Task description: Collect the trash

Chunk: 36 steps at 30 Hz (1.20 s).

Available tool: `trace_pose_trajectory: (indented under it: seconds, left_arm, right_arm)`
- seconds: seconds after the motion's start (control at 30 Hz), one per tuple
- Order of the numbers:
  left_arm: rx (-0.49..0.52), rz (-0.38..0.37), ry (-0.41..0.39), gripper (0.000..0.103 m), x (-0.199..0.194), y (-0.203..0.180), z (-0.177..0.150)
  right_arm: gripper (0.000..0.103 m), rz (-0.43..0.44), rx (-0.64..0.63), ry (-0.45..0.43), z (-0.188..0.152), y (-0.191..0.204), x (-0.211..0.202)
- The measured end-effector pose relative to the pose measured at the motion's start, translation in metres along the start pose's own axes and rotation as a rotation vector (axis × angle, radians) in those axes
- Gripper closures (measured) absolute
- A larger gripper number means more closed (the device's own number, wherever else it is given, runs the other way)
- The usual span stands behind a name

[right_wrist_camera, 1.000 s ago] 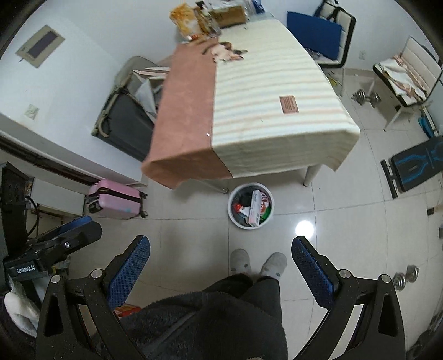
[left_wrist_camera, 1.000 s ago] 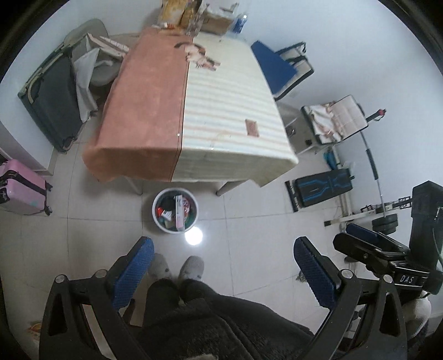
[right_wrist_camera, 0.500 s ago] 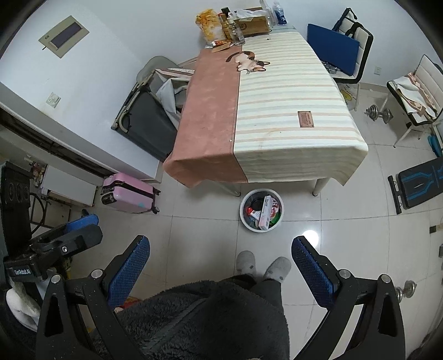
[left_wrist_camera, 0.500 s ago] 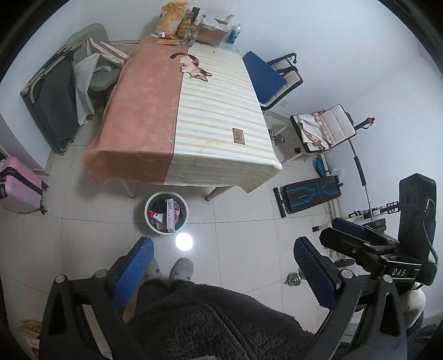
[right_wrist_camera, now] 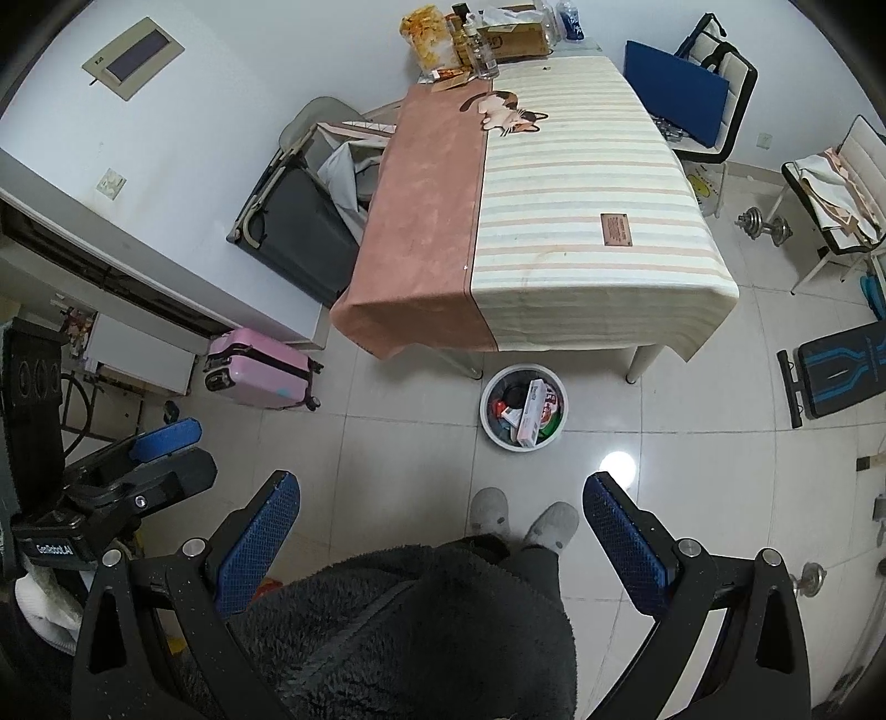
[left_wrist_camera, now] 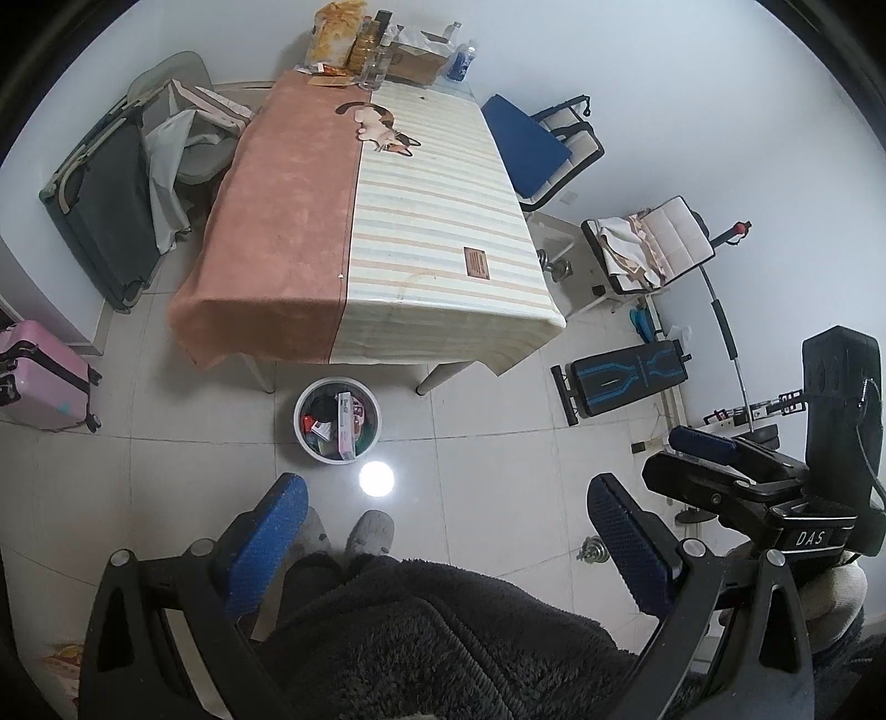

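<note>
Both grippers are held up high and look down at the floor. The left gripper (left_wrist_camera: 443,531) has its blue fingers (left_wrist_camera: 266,531) spread wide with nothing between them. The right gripper (right_wrist_camera: 437,531) is spread wide too, and it holds nothing.

A white bin (left_wrist_camera: 338,419) stands on the tiled floor, just past the near edge of the table (left_wrist_camera: 382,232). It is full of trash (left_wrist_camera: 344,423): a long white box, some red bits and something green. From the right side the bin (right_wrist_camera: 524,409) sits between the table legs, with the trash (right_wrist_camera: 529,412) piled inside.

The person's two gray slippers (left_wrist_camera: 370,531) are on the floor, near the bin but not touching it. A bright spot of light shines on the tiles between the bin and the slippers.

The table has a cloth, pink on one side and striped on the other, with a cat picture on it. Bottles and bags (right_wrist_camera: 470,33) stand at its far end. A pink suitcase (right_wrist_camera: 260,368) stands to the left, well apart from the bin.
</note>
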<state>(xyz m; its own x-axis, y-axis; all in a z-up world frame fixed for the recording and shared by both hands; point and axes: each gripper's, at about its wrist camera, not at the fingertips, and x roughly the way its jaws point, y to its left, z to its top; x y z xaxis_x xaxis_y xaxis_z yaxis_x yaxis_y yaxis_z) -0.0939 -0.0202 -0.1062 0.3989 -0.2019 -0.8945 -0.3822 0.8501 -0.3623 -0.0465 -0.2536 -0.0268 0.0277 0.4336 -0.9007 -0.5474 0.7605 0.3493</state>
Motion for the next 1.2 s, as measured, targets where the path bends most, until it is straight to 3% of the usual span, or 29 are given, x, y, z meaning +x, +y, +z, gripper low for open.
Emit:
trace_pose_trajectory:
  seconds: [1.2]
  left_arm:
    - [0.012, -0.014, -0.001, 0.000, -0.002, -0.006, 0.003]
  right_arm:
    - [0.000, 0.008, 0.028, -0.003, 0.001, -0.007, -0.009]
